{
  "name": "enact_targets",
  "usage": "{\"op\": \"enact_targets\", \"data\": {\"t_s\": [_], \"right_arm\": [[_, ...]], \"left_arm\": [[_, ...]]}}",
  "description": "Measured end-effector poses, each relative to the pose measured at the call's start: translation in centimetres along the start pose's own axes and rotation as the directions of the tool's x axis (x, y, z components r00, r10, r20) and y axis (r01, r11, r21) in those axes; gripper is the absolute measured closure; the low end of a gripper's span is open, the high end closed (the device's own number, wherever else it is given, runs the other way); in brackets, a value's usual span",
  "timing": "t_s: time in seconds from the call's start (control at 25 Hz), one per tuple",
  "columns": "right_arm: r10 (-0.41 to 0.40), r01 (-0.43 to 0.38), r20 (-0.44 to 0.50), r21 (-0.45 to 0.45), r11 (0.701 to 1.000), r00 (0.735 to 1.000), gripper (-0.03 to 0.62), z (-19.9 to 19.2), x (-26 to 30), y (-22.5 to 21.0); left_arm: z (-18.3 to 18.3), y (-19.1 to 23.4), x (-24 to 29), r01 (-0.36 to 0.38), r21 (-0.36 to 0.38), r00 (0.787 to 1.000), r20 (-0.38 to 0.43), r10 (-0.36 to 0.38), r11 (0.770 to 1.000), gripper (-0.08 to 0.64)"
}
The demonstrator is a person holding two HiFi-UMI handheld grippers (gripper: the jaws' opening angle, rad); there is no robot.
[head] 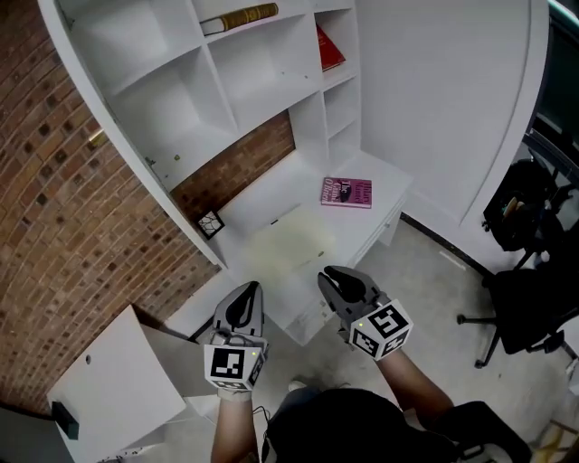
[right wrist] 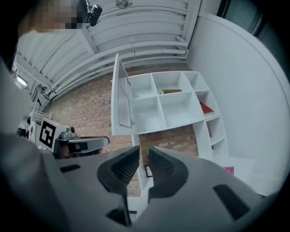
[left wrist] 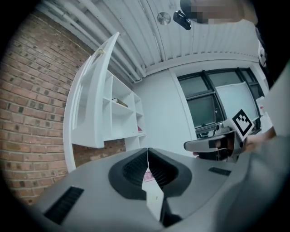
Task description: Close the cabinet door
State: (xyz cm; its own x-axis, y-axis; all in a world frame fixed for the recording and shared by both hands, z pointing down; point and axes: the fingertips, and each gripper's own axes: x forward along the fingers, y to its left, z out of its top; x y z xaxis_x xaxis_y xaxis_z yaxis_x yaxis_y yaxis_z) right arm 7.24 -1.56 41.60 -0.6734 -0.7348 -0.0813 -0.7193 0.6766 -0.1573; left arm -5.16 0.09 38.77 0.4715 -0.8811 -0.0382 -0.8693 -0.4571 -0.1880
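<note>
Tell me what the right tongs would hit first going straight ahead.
Likely the brick wall below the white shelves; nothing nearer shows between the right tongs, though depth is unclear.

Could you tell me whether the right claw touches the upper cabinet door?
Apart: right gripper view shows the right claw far short of the upper cabinet door.

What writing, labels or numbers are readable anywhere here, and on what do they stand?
No text is readable anywhere.
Pink book: cover print too small.
Brown book: spine marks too blurred.
Left cube and right cube: black-and-white square patterns, no words.
</note>
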Motion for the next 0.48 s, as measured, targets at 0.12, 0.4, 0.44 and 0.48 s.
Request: {"op": "enact_targets", "data": {"t_s": [0.12, 0.4, 0.44, 0.48], "right_arm": [[0.071, -0.071, 0.009, -0.014, 0.997, 0.997, 0.526, 1.4, 2.9, 2.6], [0.201, -0.201, 0.038, -0.010, 0.980, 0.979, 0.526, 3.7, 8.3, 7.2], [0.219, -0.218, 0.038, -0.013, 0.976, 0.975, 0.526, 4.0, 9.0, 7.8], [0.236, -0.235, 0.035, -0.018, 0.972, 0.971, 0.526, 4.2, 9.6, 8.3]], "left_arm": [[0.0, 2.3, -0.9, -0.035, -0.003, 0.999, -0.004, 0.035, 0.999, 0.551], [-0.3, 6.3, -1.8, -0.073, -0.029, 0.997, 0.010, 0.073, 0.997, 0.551], [-0.3, 6.8, -1.9, -0.075, -0.031, 0.997, 0.013, 0.076, 0.997, 0.550], [-0.3, 7.2, -1.9, -0.077, -0.033, 0.997, 0.015, 0.077, 0.997, 0.549]]}}
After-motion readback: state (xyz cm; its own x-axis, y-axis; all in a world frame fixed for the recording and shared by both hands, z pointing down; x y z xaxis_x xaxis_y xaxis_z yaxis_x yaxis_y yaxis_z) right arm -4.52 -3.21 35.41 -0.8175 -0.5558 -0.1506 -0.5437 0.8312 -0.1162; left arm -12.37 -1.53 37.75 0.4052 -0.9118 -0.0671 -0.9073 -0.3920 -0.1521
